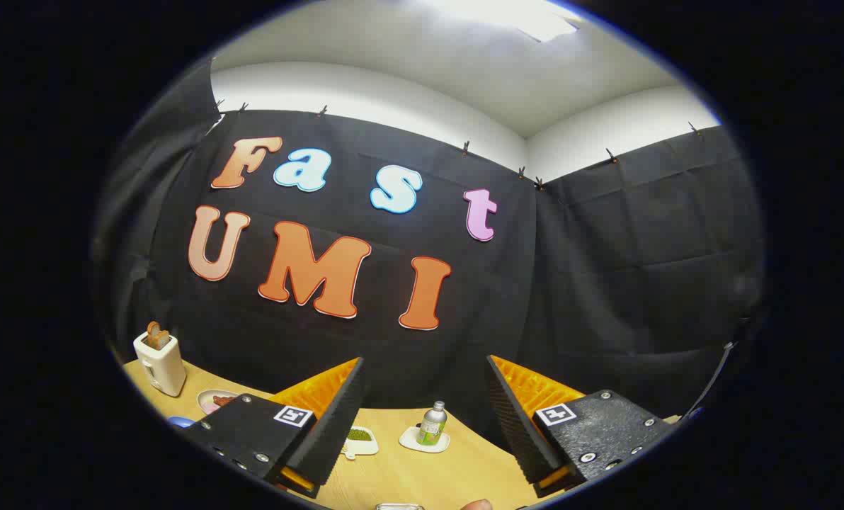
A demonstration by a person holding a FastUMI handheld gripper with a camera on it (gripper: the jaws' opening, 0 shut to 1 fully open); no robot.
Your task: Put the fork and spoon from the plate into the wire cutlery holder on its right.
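Observation:
My gripper (pixel 425 382) is held high above a wooden table (pixel 408 474), tilted up toward the black cloth wall. Its two fingers stand wide apart with nothing between them. Below the fingers, at the near edge of the table, the rim of a pale metallic object (pixel 398 506) just shows; I cannot tell what it is. A fingertip (pixel 477 504) of a person shows next to it.
A white toaster (pixel 159 363) with toast in it stands at the far left of the table. Beside it lies a small plate with food (pixel 216 401). A small bottle on a white coaster (pixel 431 427) and a white dish with green contents (pixel 359 439) sit beyond the fingers.

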